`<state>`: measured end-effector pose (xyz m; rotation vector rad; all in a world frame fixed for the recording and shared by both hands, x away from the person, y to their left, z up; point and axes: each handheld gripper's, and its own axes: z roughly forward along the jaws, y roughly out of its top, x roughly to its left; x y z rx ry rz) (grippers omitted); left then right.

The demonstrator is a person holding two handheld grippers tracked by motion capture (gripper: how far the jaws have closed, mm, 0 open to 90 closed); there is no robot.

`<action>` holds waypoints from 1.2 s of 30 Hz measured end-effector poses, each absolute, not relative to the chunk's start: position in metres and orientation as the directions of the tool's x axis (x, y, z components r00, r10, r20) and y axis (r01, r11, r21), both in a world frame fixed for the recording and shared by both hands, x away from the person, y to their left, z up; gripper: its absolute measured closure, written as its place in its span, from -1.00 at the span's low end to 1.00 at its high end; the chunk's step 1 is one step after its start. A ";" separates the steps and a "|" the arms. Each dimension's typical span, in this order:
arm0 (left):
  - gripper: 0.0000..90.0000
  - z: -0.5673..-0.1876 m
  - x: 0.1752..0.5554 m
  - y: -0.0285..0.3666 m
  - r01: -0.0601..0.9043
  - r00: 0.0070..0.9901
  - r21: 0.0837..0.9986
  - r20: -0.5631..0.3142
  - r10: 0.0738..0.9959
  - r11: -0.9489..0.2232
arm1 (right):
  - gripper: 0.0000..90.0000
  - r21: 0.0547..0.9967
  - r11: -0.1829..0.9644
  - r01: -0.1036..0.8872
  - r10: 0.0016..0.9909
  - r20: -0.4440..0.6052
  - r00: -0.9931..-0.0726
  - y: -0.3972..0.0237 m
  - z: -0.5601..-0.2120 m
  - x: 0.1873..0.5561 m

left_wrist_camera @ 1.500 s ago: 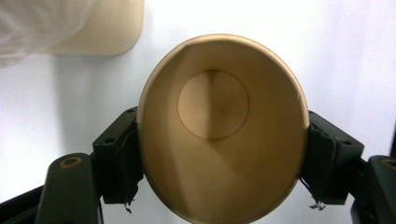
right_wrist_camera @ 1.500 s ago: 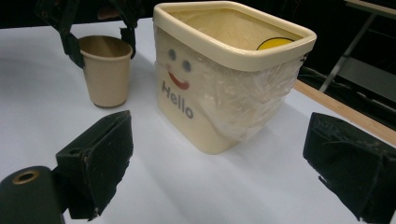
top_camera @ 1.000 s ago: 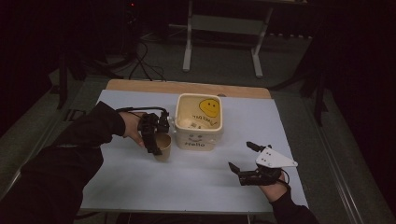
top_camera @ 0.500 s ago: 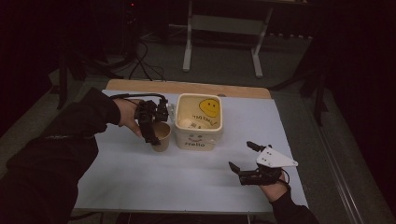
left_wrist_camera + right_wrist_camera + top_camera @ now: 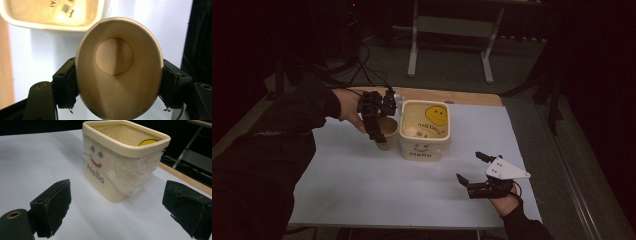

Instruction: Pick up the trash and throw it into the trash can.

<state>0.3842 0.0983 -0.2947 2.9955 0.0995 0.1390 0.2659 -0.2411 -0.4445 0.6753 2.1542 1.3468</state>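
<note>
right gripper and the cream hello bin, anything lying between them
Nothing: in the right gripper view, bare white tabletop runs from the open right gripper to the cream plastic square bin. The high view shows the same bare gap.

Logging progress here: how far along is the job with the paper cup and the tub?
Done: the left gripper is clamped on the paper cup, squeezing it oval. In hand: the cup hangs above the table beside the cream tub. Left: probably getting it into the tub. The right gripper rests open.

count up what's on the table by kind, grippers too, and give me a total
Paper cup: 1
Cream bin: 1
Grippers: 2, left gripper and right gripper
Total: 4
</note>
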 end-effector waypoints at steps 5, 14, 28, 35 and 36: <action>-0.35 -0.281 0.388 0.092 0.053 0.993 0.152 0.096 0.068 -0.987 | -0.82 0.912 0.383 0.144 0.646 -0.153 -0.748 -0.242 -0.445 0.266; -0.34 -0.264 0.396 0.079 0.050 0.993 0.150 0.103 0.066 -0.987 | -0.82 0.912 0.387 0.140 0.641 -0.156 -0.752 -0.241 -0.445 0.266; -0.34 -0.249 0.404 0.060 0.043 0.992 0.143 0.109 0.059 -0.989 | -0.82 0.911 0.388 0.138 0.638 -0.157 -0.754 -0.241 -0.445 0.266; -0.34 -0.244 0.410 0.048 0.031 0.992 0.150 0.120 0.050 -0.988 | -0.82 0.911 0.388 0.139 0.637 -0.156 -0.755 -0.242 -0.445 0.266; -0.34 -0.244 0.411 0.046 0.026 0.992 0.149 0.121 0.044 -0.988 | -0.82 0.912 0.387 0.139 0.636 -0.154 -0.756 -0.242 -0.445 0.266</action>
